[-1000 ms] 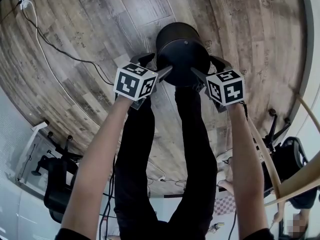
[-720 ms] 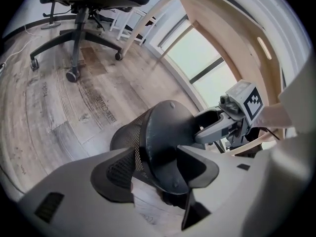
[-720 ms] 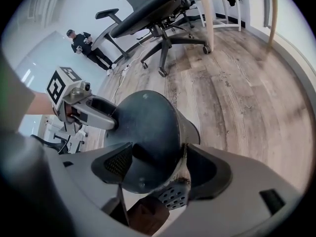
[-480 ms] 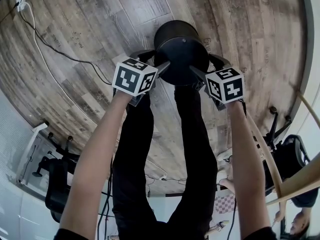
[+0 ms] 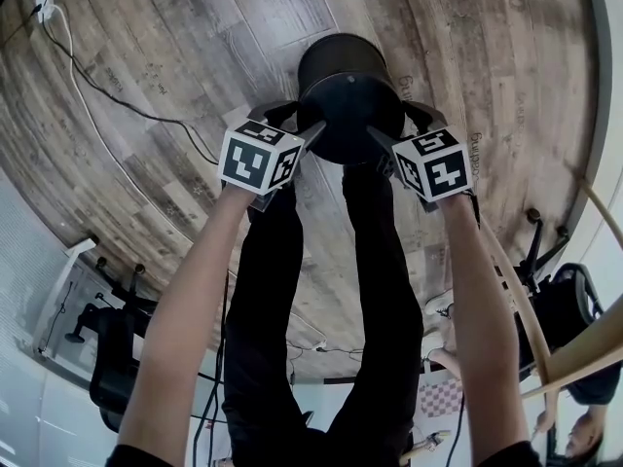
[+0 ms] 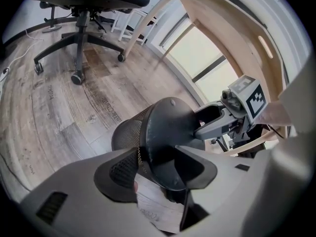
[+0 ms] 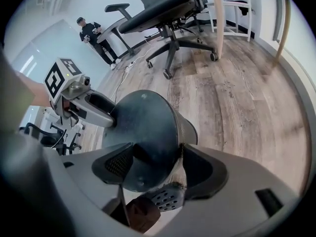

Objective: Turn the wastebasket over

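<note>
Black wire-mesh wastebasket [image 5: 350, 90] with solid round base, tilted base-up over the wood-plank floor [image 5: 185, 47], between both tongs. Left gripper [image 5: 300, 123] jaws are closing about the base rim; right gripper [image 5: 397, 129] clamps the opposite rim. Probably light, stiff and smooth, so take hold at the rim.

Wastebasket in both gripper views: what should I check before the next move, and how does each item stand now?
1. Left gripper has the wastebasket bottom edge between its jaws: ok.
2. Left grip finished: not ok, the jaws are closing.
3. Right gripper shut on the bottom edge: ok.
4. Office chair stands apart from the wastebasket: ok.
5. Wastebasket empty inside: cannot tell, its opening faces away.
</note>
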### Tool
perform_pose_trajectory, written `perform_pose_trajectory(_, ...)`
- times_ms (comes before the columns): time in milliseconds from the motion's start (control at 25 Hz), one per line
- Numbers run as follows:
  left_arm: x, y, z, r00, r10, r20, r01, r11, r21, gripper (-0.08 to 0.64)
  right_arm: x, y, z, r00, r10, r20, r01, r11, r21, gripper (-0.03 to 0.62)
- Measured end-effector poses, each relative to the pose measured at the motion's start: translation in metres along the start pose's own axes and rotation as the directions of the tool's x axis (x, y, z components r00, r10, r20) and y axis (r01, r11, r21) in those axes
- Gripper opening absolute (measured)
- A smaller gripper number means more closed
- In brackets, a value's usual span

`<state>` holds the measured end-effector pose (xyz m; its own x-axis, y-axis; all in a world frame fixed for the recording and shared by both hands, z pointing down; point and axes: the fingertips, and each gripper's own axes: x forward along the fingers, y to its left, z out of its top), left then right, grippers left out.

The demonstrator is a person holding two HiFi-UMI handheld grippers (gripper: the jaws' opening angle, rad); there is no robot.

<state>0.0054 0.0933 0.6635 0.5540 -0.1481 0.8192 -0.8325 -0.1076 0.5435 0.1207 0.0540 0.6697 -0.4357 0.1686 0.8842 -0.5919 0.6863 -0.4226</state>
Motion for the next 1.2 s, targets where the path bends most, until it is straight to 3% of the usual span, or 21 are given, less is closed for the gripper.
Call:
perform_pose_trajectory(360, -0.028, 0.02, 0.044, 0.991, 0.092, 0.095, -0.101, 0.99, 0.093, 0.221, -0.01, -0.005, 0.055, 0.991, -0.081, 0.108, 0.091, 0.992, -0.089, 0.311)
perform_pose_trajectory(640, -0.037, 0.03, 0.063, 0.983, 0.132, 0.129, -0.153, 0.974, 0.167, 0.198, -0.014, -0.012, 0.074, 0.981, -0.128, 0.146, 0.147, 0.982, -0.122, 0.273)
perform_pose_trajectory(920, -0.037, 0.031, 0.048, 0.988, 0.11, 0.113, -0.124, 0.984, 0.129, 0.21, -0.013, -0.003, 0.068, 0.985, -0.106, 0.136, 0.12, 0.988, -0.098, 0.267)
perform_pose_trajectory(1040, -0.038, 0.026, 0.039, 0.99, 0.056, 0.126, -0.065, 0.996, 0.069, 0.224, -0.013, 0.003, 0.06, 0.991, -0.054, 0.124, 0.062, 0.996, -0.061, 0.27)
perform_pose_trajectory(1200, -0.034, 0.012, 0.023, 0.995, 0.0, 0.102, -0.006, 0.998, 0.06, 0.251, -0.012, 0.013, 0.043, 0.997, 0.0, 0.078, 0.004, 0.999, -0.048, 0.305)
